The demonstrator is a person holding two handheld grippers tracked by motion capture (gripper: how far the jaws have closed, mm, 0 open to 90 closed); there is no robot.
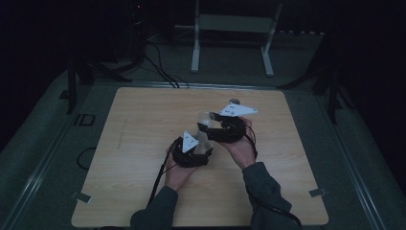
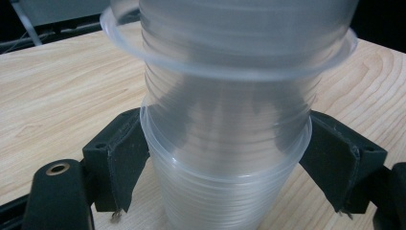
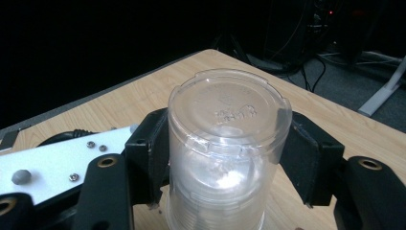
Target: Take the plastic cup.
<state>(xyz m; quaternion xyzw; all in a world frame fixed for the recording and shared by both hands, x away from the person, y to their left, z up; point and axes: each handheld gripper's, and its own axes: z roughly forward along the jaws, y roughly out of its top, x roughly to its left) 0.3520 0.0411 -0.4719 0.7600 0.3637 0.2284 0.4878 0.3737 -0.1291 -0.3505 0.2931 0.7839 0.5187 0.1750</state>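
We note clear cups (image 2: pixel 225 158) mid-table: left gripper (image 2: pixel 225 167) clamps the lower cup, right gripper (image 3: pixel 225 158) apparently grips an inverted one (image 3: pixel 227 143). Risk: nested walls bind, squeezing crushes them.

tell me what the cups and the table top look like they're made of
Cups: thin clear plastic, it seems, glossy and ribbed; the wood shows through the walls. Table top: pale wood or wood-look laminate, matte, with visible grain; which one the look leaves open.
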